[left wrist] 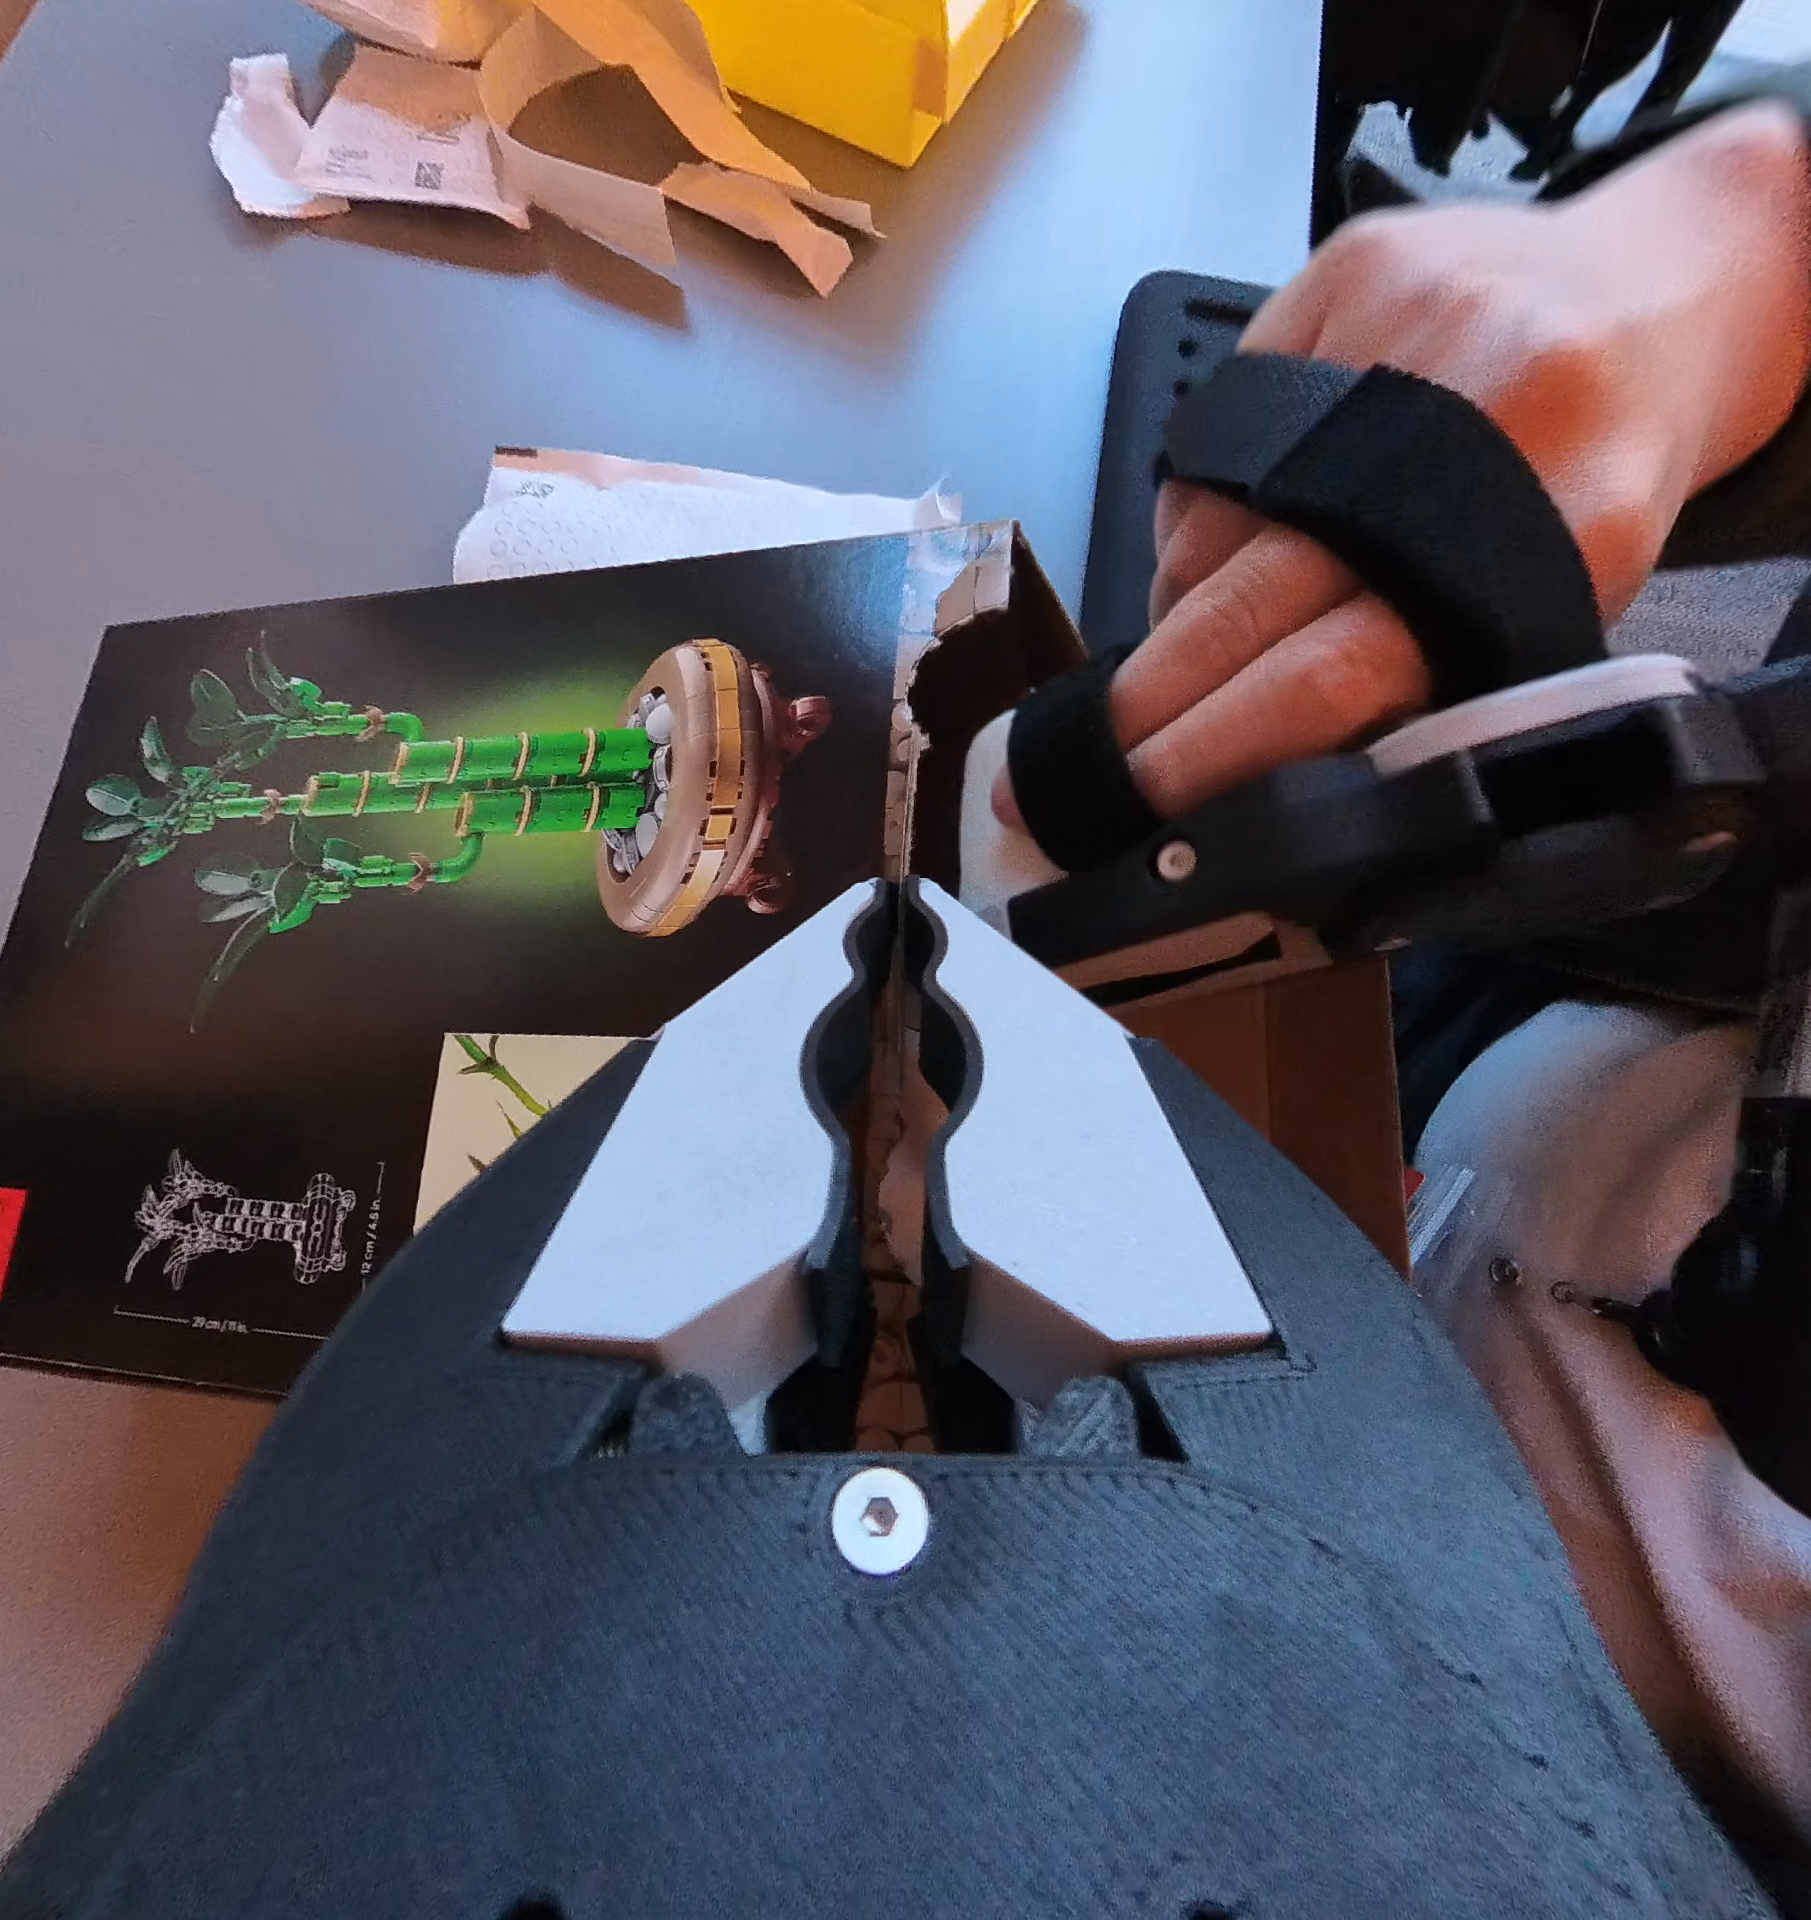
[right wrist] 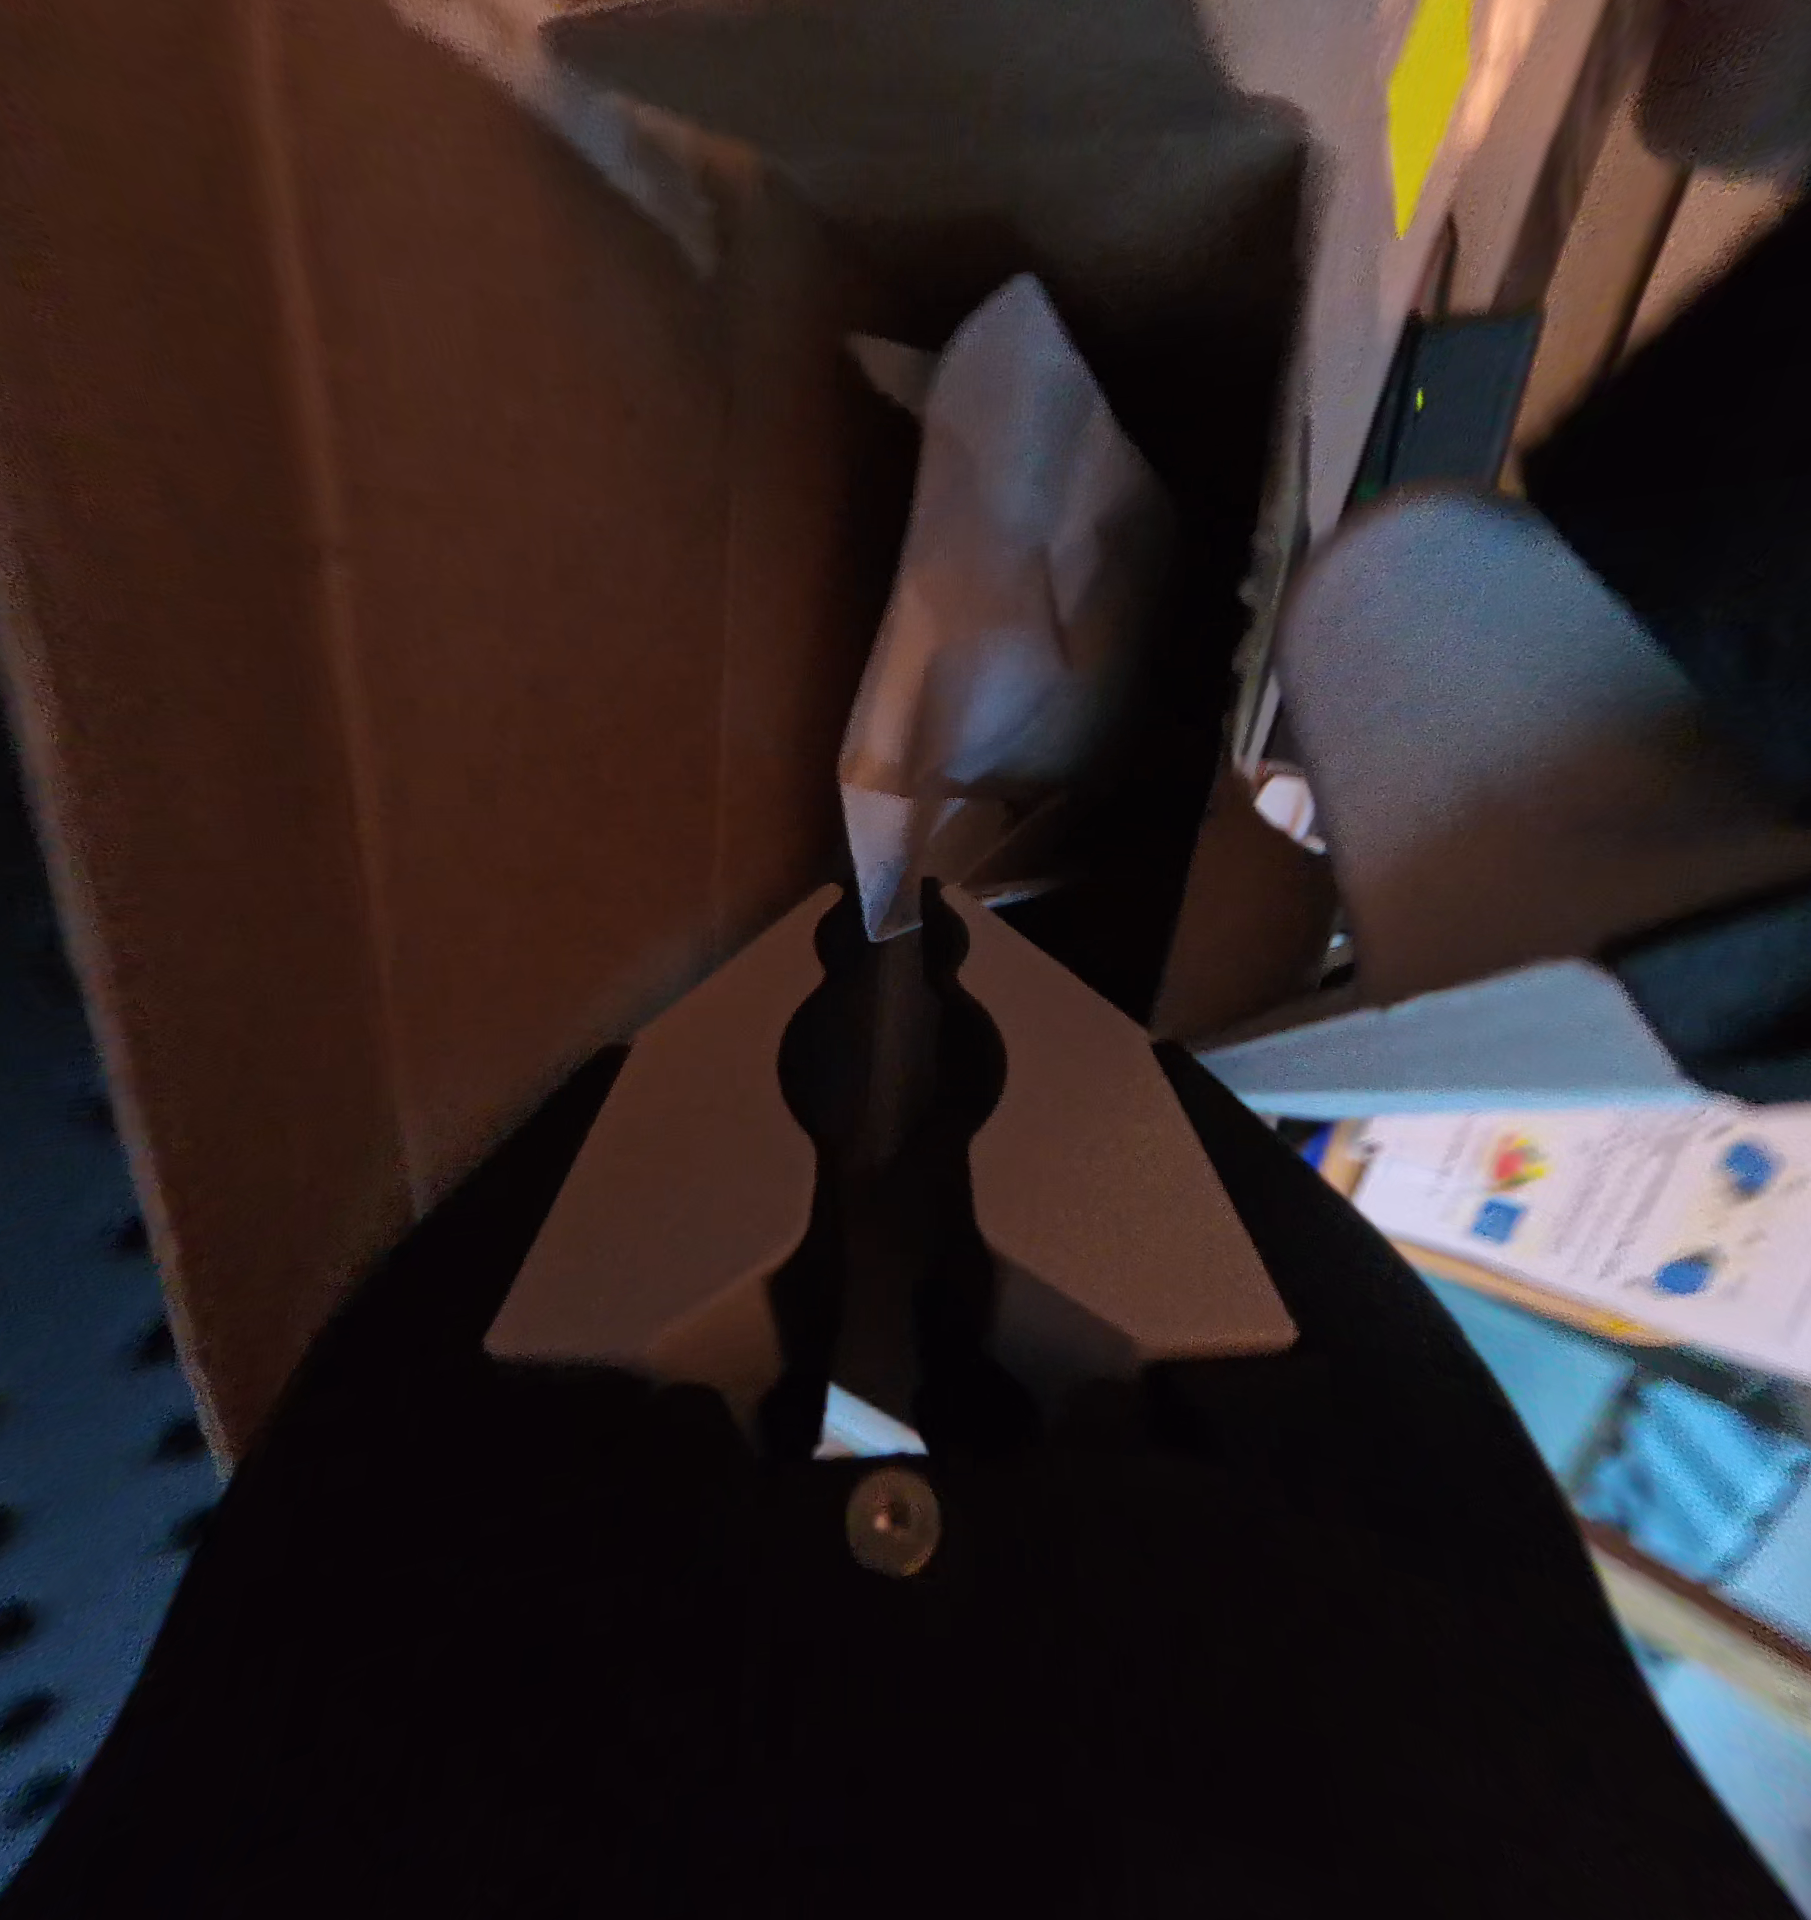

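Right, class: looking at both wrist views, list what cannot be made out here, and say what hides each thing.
- Left wrist view: the inside of the dark printed cardboard box, hidden by the flap the left gripper clamps and by the right gripper.
- Right wrist view: contents of the white paper bag pinched by the right gripper; the bag is opaque and blurred.
- Right wrist view: the printed sheets, too blurred.

I see a grey worktop point(left wrist: 257, 395) carrying everything here. A dark printed box point(left wrist: 381, 935) lies flat on it, picture side up, with its torn end facing the right edge. Just beyond the box rests a white paper bag point(left wrist: 672, 520), partly tucked behind it. Farther back, torn brown paper scraps point(left wrist: 589, 156) lie spread out, and a yellow box point(left wrist: 859, 62) sits behind them at the far edge.
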Motion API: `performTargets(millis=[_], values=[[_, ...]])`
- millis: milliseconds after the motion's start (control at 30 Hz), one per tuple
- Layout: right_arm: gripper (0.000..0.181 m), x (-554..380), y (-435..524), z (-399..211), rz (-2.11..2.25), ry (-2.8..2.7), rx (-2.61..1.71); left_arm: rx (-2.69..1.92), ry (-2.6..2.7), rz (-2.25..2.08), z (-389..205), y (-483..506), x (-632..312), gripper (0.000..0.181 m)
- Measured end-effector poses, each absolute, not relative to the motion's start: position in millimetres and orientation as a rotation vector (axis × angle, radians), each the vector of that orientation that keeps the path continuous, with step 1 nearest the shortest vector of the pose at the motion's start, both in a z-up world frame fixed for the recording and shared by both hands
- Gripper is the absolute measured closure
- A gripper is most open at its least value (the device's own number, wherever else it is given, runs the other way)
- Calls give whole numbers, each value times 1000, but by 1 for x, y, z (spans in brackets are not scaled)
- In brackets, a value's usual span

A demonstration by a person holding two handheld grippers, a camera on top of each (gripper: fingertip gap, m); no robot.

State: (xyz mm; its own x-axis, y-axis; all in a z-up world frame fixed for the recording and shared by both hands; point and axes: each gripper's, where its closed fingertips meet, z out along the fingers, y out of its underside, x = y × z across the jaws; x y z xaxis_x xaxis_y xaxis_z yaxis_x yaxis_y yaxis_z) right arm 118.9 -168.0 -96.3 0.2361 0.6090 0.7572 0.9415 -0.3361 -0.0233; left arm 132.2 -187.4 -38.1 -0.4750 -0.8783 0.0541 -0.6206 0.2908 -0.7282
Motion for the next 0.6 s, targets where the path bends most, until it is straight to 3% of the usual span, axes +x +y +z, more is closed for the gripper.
performTargets(millis=[200,333,600], values=[[157,119,-164,-96,-868,-1139,-2117,-1336,2222,-982,-38,-192,134,181],[178,122,-154,-109,-1029,-1356,-2027,-1300,2216,-880,-42,-191,136,181],[180,119,-137,-113,-1119,-1426,-1857,-1348,2213,-898,-50,-177,132,181]])
